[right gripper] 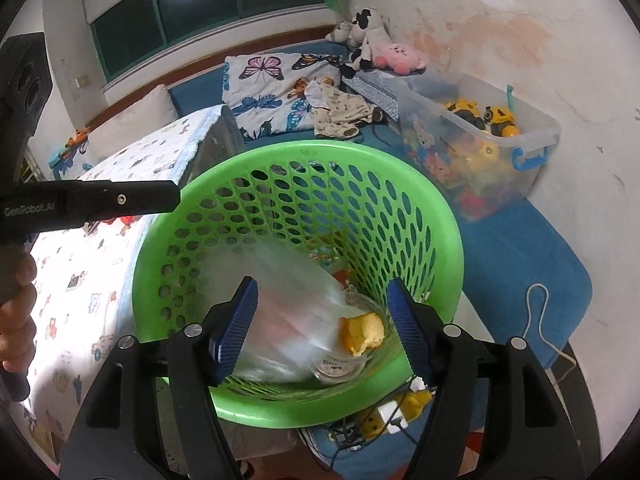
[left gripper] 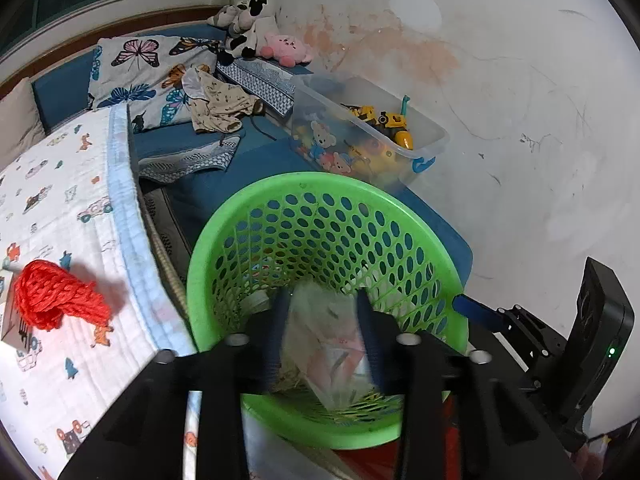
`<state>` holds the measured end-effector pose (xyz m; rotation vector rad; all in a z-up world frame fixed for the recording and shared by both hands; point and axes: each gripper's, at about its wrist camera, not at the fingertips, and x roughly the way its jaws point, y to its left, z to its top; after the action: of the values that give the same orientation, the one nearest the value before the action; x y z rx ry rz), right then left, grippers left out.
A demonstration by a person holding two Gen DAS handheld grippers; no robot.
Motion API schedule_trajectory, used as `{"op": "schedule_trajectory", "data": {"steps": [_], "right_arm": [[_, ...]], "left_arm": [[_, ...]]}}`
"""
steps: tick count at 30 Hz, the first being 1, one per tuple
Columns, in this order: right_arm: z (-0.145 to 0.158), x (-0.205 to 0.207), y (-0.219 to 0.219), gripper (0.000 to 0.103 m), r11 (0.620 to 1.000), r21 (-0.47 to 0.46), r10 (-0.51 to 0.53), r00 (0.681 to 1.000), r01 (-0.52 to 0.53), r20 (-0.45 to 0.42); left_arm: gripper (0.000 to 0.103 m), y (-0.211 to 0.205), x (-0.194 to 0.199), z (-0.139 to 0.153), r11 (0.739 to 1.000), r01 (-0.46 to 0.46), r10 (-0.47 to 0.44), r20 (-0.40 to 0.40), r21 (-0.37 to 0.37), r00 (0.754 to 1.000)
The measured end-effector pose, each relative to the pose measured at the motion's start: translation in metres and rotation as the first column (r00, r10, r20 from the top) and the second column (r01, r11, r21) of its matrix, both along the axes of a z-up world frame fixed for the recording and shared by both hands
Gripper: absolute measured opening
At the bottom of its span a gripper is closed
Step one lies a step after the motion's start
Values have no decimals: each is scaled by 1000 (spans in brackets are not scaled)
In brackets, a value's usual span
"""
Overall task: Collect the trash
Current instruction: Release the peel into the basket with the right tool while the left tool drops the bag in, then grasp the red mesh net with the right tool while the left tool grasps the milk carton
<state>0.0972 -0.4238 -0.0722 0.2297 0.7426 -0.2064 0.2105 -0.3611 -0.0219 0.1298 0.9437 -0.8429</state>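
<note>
A green perforated basket (left gripper: 328, 200) (right gripper: 304, 160) stands beside the bed. My left gripper (left gripper: 322, 332) is over its near rim with the jaws apart, and a clear plastic bag (left gripper: 324, 344) sits blurred between them. The bag (right gripper: 280, 320) also shows inside the basket in the right wrist view, next to a piece of yellow cake (right gripper: 362, 336) and a clear cup (right gripper: 340, 368). My right gripper (right gripper: 320, 328) is open and empty over the basket's near side. A red yarn bundle (left gripper: 56, 300) lies on the bed at left.
The bed has a white printed quilt (left gripper: 60, 200) at left. A clear toy bin (left gripper: 368, 136) (right gripper: 480, 140) stands behind the basket against the wall. Pillows, clothes and plush toys (left gripper: 256, 28) lie at the back. A power strip with cables (right gripper: 396, 412) lies below the basket.
</note>
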Motion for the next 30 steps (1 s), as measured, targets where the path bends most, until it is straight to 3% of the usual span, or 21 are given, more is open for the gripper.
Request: {"op": "schedule_trajectory", "data": {"steps": [2,6,14,18,26,30], "right_arm": [[1,-1,4,69,1000,2,7,1000,-7,3],[5,1,13,73,1000,0,30,1000,-30,7],[13,20,42,79,994,5,105,994,-105,19],[17,36,66,82,987,-2,164,986,-164,19],[26,80,121,83,954,-30,300,954,-299,19],[31,104,144,84,932,-49,360,933,-359,17]], "left_arm": [[51,6,-2,1,1000,-13,13,11,1,1000],[57,30,-2,4,999,-47,47,22,-2,999],[64,97,4,7,986,-169,168,56,4,984],[70,140,13,8,964,-264,262,87,19,961],[71,221,36,4,905,-424,423,42,30,905],[79,244,46,6,877,-479,477,44,37,878]]}}
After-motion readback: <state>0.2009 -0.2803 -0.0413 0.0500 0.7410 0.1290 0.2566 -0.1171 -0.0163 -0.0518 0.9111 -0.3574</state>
